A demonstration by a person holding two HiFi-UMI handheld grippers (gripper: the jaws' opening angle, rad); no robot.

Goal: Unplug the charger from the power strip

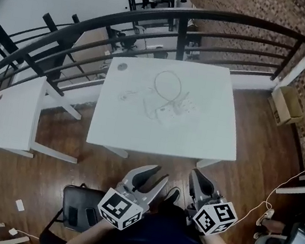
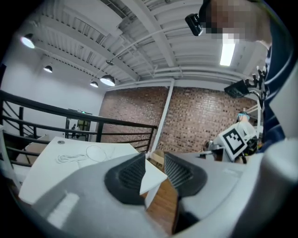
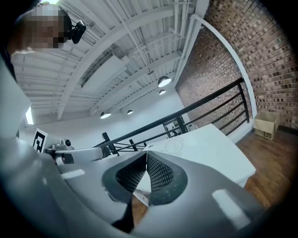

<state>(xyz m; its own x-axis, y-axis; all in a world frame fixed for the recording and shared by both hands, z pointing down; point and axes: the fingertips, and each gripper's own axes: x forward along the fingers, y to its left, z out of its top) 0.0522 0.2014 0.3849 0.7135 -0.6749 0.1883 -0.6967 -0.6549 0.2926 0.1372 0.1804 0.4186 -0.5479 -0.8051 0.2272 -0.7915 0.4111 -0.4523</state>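
Observation:
A white power strip (image 1: 170,114) lies near the middle of the white table (image 1: 207,139). A white charger (image 1: 187,104) sits at its right end, and a thin white cable (image 1: 167,86) loops behind them. Both grippers hover over the wooden floor in front of the table's near edge, well short of the strip. My left gripper (image 1: 154,178) (image 2: 153,169) stands open with nothing between its jaws. My right gripper (image 1: 201,177) (image 3: 146,155) is shut and empty. The cable loop (image 2: 95,151) (image 3: 174,145) shows small and far in both gripper views.
A black railing (image 1: 182,16) curves behind the table. A second white table (image 1: 18,113) stands at the left. A black chair (image 1: 80,208) is by my left arm. A cardboard box (image 1: 287,105) sits by the brick wall, and a floor cable (image 1: 280,192) runs at the right.

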